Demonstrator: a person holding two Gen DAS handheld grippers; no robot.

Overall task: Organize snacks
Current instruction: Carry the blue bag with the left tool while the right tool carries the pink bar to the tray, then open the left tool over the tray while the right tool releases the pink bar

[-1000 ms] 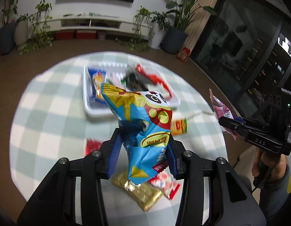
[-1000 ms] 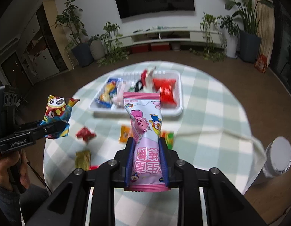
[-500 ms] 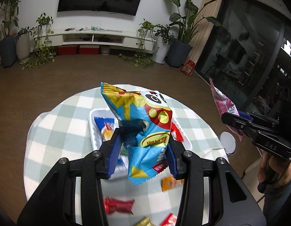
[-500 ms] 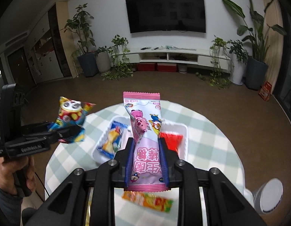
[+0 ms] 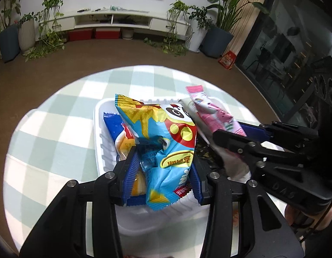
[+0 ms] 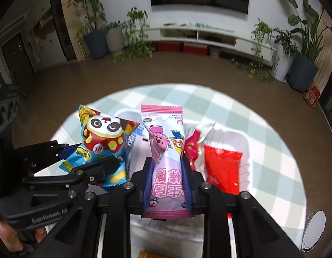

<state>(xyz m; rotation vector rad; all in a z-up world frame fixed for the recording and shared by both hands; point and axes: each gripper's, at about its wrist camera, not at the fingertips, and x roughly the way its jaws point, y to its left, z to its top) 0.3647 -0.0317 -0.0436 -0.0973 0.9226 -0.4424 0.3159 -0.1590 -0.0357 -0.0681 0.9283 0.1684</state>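
Both tongs are hovering over the white tray [image 5: 98,129] mid-counter: left tongs [image 5: 163,169] clamping the panda bag [image 5: 166,137], right tongs [image 6: 166,176] clamping the pink packet [image 6: 166,148]. Next, lowering and releasing.

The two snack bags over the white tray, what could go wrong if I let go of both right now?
1. The left gripper and right gripper sit close together over the white tray; opening both could make them bump.
2. The panda chip bag hangs over a blue packet; dropped, it may pile up and slide out.
3. The pink snack bag is tall and may tip onto the red packet or over the rim.
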